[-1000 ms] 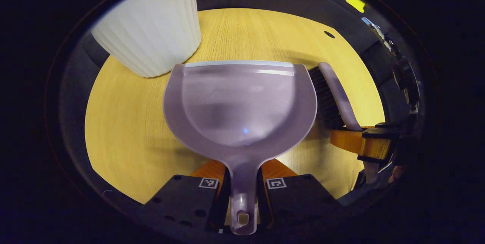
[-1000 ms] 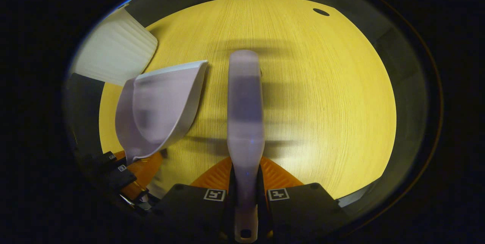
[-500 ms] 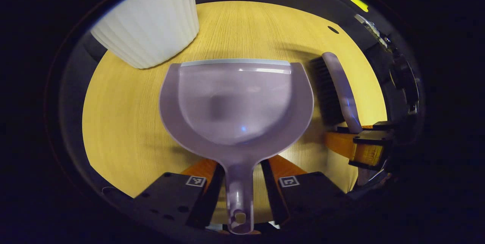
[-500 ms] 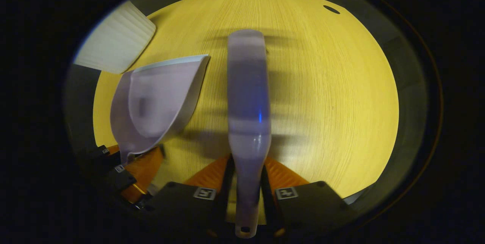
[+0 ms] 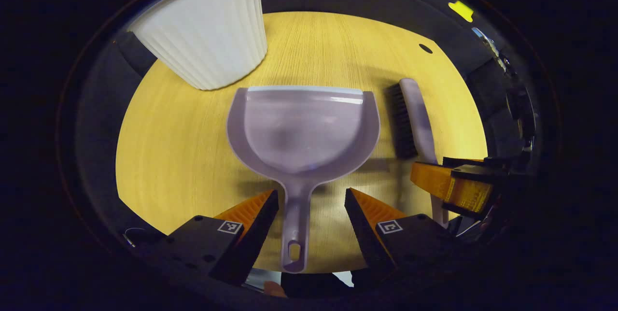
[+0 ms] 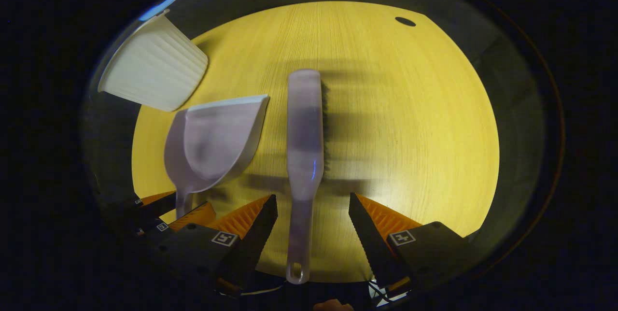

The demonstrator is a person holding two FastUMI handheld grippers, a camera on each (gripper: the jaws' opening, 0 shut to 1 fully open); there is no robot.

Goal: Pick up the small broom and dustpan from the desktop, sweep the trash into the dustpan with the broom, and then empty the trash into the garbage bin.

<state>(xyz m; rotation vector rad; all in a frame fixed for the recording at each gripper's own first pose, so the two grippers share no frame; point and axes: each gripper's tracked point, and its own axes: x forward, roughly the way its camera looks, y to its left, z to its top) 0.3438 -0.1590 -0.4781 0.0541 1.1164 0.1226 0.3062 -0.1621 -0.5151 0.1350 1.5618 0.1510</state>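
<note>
The lilac dustpan (image 5: pixel 303 130) lies flat on the wooden desktop (image 5: pixel 164 147), its handle pointing back between the spread fingers of my left gripper (image 5: pixel 311 194), which is open and not touching it. To its right lies the small broom (image 5: pixel 420 118), bristles facing the pan. In the right gripper view the broom (image 6: pixel 304 132) rests on the desk with its handle running between the fingers of my right gripper (image 6: pixel 313 197), also open and clear of it. The dustpan (image 6: pixel 212 142) sits left of the broom there. The right gripper (image 5: pixel 454 185) shows at the right of the left gripper view.
A white ribbed garbage bin (image 5: pixel 207 31) stands at the far left of the desk, just beyond the dustpan's lip; the bin (image 6: pixel 152 77) is also in the right gripper view. A small dark hole (image 6: pixel 404 21) marks the far right of the desktop (image 6: pixel 410 132).
Both grippers went from shut to open, letting go of the dustpan handle and the broom handle. Both tools now lie on the desk and the grippers have drawn back slightly.
</note>
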